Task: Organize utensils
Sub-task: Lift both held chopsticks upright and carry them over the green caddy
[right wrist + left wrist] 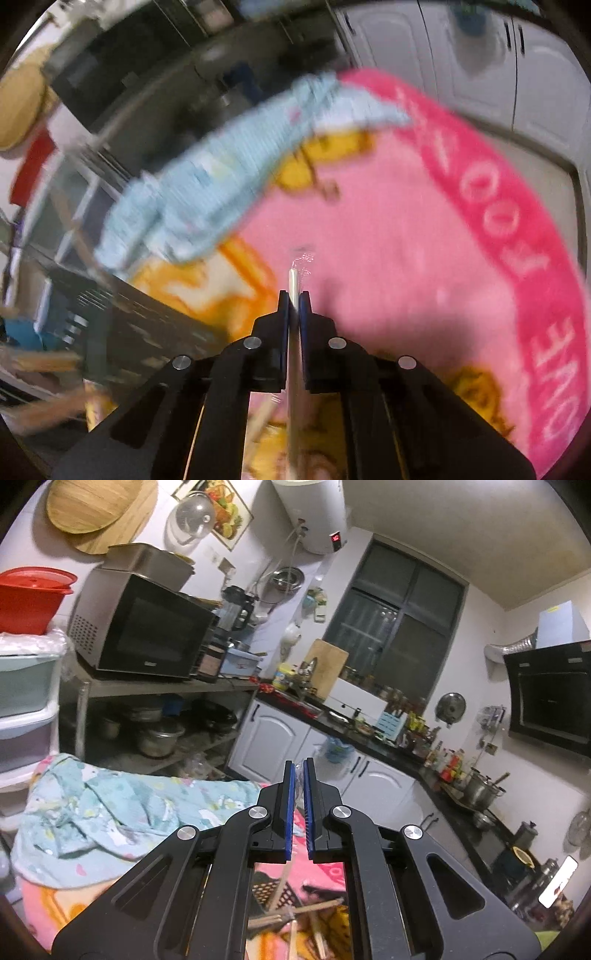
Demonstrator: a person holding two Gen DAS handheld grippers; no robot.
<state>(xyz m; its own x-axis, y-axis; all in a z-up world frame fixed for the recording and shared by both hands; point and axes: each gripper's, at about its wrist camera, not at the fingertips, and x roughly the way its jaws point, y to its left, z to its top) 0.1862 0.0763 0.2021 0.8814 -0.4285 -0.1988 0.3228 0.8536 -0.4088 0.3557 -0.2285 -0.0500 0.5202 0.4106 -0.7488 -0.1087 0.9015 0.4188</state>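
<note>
Tools both nearly closed | my left tool (299, 771) pinches a thin clear-looking piece I cannot identify | my right tool (294, 295) clamps a pale chopstick (293, 282) poking past its tips | below: loose wooden chopsticks (295, 915) beside a black basket (267, 891) on the pink blanket (388, 240) | farther: light blue cloth (110, 805)

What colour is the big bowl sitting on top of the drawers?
Red bowl, seen best in the left wrist view.

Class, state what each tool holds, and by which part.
Right tool: a pale stick, gripped near one end. Left tool: something clear, unidentifiable.
</note>
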